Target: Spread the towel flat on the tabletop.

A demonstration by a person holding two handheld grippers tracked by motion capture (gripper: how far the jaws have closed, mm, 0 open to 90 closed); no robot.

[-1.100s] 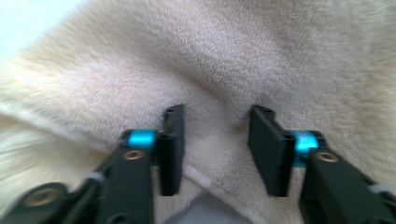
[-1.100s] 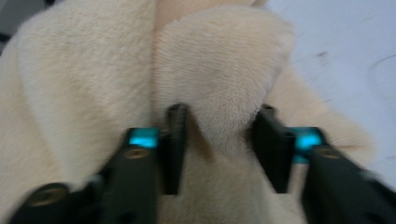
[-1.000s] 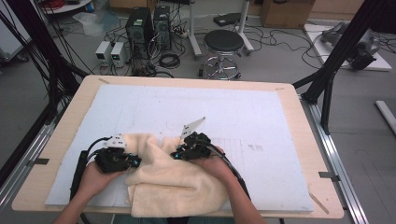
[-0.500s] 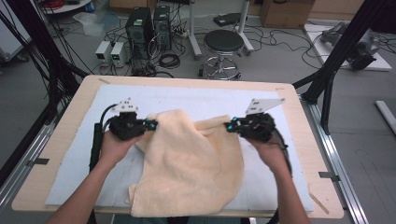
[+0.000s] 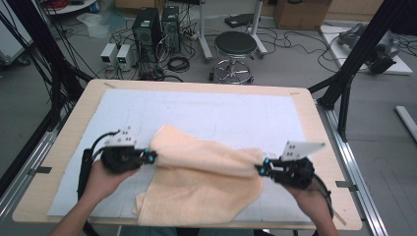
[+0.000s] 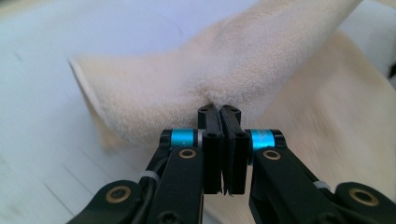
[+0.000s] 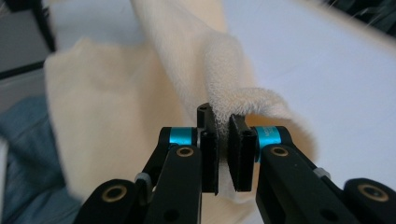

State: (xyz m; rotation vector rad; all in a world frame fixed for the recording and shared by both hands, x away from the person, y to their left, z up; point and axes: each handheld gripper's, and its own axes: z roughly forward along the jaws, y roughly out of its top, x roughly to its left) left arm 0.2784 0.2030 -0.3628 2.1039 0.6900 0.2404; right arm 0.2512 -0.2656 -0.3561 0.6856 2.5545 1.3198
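Surface: wooden table (image 5: pixel 59 162) topped with a pale sheet (image 5: pixel 206 110), and a lab floor with a round stool (image 5: pixel 236 46) and computer towers (image 5: pixel 155 29) beyond its far edge.

Towel: your cream towel (image 5: pixel 206 177) is stretched between the two claws, its top edge lifted into a taut ridge while the lower part drapes down onto the sheet towards you.

Left claw: your left gripper (image 5: pixel 150 156) is pressed together on one corner of the towel; in the left gripper view (image 6: pixel 223 114) the cloth bunches right at the jaw tips and fans away ahead of them.

Right claw: your right gripper (image 5: pixel 260 169) pinches the opposite corner; in the right gripper view (image 7: pixel 223 121) a fold of towel curls over the tips and runs off ahead towards the other hand.

Change: a second ago both claws sat close together over a crumpled heap near you. They have since lifted and drawn apart, the right one travelling furthest, out towards the table's right edge, so the heap has opened into a spread span.

Meaning: the towel looks shaken out and ready to be laid flat or folded. You probably want to keep both pinches firm and the tension even, since a slipping corner would let the cloth collapse again.
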